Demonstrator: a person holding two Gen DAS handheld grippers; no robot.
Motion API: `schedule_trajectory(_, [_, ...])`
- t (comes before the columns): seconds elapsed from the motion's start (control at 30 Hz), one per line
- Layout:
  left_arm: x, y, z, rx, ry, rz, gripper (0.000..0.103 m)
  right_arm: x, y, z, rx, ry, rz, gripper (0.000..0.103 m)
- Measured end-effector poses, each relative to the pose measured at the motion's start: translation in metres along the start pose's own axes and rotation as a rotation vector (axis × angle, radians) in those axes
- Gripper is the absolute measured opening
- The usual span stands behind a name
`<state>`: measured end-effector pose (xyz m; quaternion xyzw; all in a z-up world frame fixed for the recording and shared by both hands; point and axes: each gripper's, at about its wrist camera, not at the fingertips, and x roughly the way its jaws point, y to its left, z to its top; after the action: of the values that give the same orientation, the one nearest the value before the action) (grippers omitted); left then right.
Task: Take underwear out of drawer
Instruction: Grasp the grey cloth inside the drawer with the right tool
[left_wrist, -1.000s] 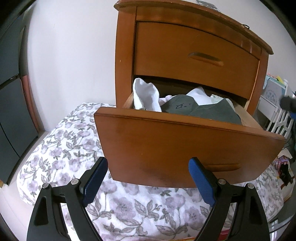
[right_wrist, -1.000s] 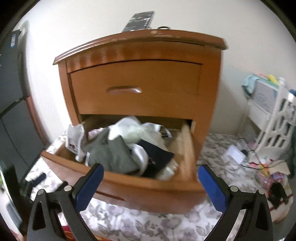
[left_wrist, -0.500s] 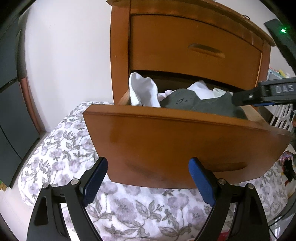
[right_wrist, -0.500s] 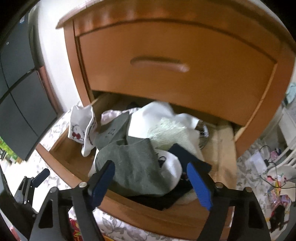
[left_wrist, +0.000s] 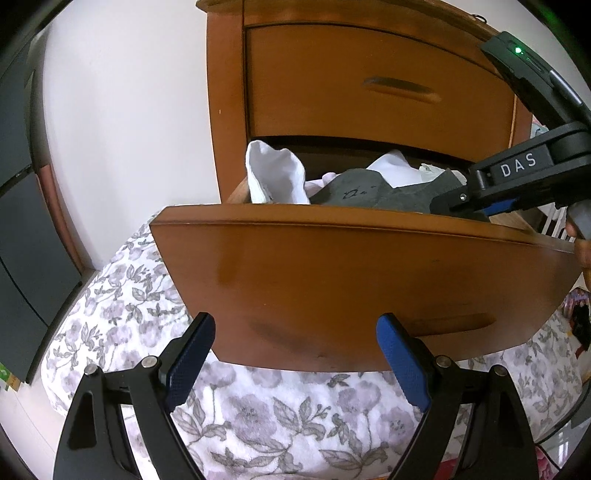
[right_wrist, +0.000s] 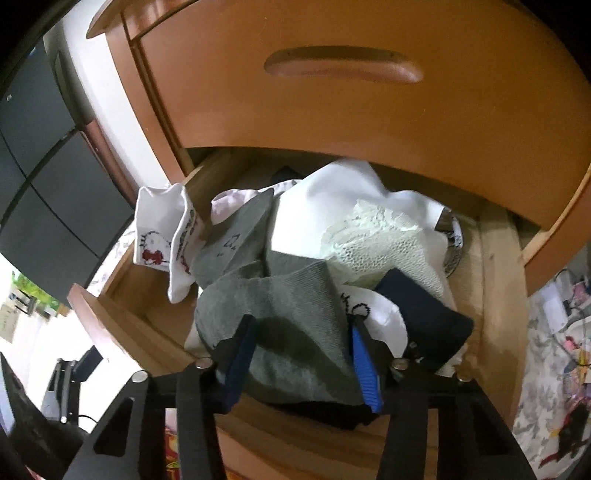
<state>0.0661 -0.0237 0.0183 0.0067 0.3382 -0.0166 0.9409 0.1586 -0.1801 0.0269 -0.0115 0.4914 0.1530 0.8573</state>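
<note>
The grey underwear (right_wrist: 291, 332) lies atop the heap in the open drawer (right_wrist: 122, 343), low centre, between the right gripper (right_wrist: 301, 354)'s closing jaws. The left wrist view alone shows the left gripper (left_wrist: 295, 358), empty, before the drawer front.

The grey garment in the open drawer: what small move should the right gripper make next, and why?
Probably finish closing, then lift. The right gripper has its jaws closing with the grey garment between them, on top of the pile in the drawer. Whether the pads already press on the fabric is hard to tell, so a firm pinch should come before any pull.
</note>
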Motion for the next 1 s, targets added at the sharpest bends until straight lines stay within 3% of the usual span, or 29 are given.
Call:
schedule_trajectory(0.17, [0.000,0.000,0.000,0.000,-0.001,0.000,0.090,-0.001,-0.006,-0.001,0.013,0.009,0.032,0.036])
schedule_trajectory(0.33, [0.001,0.001,0.000,-0.005,0.003,-0.003,0.090,-0.007,-0.011,-0.003,0.016,0.001,0.065,0.029])
schedule_trajectory(0.53, [0.001,0.002,0.000,-0.006,0.006,-0.004,0.090,-0.012,-0.004,-0.002,-0.025,0.002,0.121,0.027])
schedule_trajectory(0.67, [0.002,0.001,-0.001,-0.005,0.010,-0.003,0.090,-0.007,0.004,0.000,-0.062,0.018,0.116,0.027])
schedule_trajectory(1.0, [0.004,-0.001,-0.001,-0.002,0.014,-0.002,0.090,0.007,-0.001,0.002,-0.020,0.046,0.114,0.026])
